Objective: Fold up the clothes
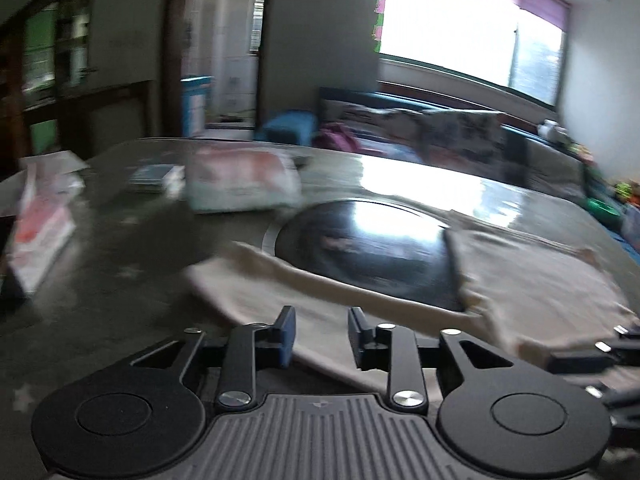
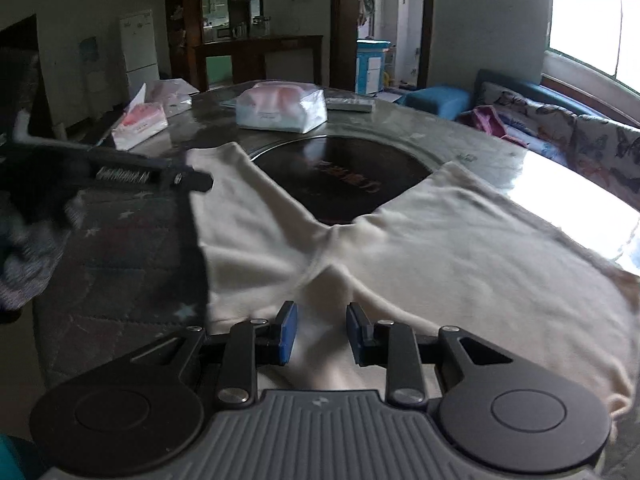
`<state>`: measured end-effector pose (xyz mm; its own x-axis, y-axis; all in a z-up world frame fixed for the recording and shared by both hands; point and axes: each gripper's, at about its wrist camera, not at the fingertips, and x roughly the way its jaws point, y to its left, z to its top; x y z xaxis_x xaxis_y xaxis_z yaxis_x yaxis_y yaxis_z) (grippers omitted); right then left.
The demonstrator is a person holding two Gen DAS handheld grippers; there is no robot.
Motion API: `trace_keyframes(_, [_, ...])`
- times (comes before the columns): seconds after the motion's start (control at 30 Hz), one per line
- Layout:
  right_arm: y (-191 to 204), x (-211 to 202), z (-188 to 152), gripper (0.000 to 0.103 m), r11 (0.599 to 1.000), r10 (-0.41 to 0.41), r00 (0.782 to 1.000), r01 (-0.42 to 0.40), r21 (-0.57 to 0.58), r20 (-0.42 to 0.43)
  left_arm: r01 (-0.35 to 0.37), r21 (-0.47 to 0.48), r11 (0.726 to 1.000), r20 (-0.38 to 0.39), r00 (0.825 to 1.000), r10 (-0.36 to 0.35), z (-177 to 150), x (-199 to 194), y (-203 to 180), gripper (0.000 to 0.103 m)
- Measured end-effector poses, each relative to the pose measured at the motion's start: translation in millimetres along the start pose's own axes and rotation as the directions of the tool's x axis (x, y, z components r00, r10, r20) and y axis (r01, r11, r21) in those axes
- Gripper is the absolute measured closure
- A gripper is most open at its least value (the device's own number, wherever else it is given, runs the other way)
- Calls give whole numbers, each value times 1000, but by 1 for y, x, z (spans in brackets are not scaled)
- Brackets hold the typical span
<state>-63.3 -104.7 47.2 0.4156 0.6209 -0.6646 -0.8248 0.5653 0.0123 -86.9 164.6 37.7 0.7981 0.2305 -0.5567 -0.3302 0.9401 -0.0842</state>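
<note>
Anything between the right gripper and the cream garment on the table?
Nothing visible. The right gripper is directly over the cream garment, jaws apart with only cloth showing between them. The tissue packs sit far across the table.

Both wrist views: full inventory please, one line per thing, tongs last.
cream fabric garment: one, cream, spread on the near table, two parts reaching toward the black disc
round glossy grey table: one, grey
black round centre disc: one, black, table middle
white plastic-wrapped tissue pack: one, white and pink, far side
pink-and-white tissue box: one, far left
left tongs: one, black with blue pads, apart, over the garment
right tongs: one, same, apart, over the garment
</note>
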Motion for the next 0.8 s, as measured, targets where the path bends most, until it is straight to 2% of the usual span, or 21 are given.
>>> trace_keyframes(0.13, [3,-5,5,76,1000,26,1000,-26,12,14,-102,-58,993,7,995,103,8,9,23,62])
trace_keyframes(0.33, [5,-19,6,76,1000,13,1000,-13,15,15,-195,-131,972,-21,981,194,12,28,49,61])
trace_keyframes(0.53, [5,-31,1,76,1000,-8,1000,7,13,22,-197,-171,965,-53,980,191,13,46,59,64])
trace_keyframes(0.6, [4,-35,-1,76,1000,-18,1000,17,20,25,-203,-169,965,-45,979,198,14,48,58,66])
trace_keyframes(0.67, [1,-39,-3,76,999,-25,999,24,34,29,-194,-166,967,-39,981,190,15,50,58,83])
trace_keyframes(0.77, [-4,-47,-7,76,997,-44,998,41,58,38,-174,-182,968,-29,985,171,17,51,58,97])
trace_keyframes(0.8, [-7,-50,-9,76,996,-54,998,51,68,43,-160,-194,968,-25,987,159,19,49,57,97])
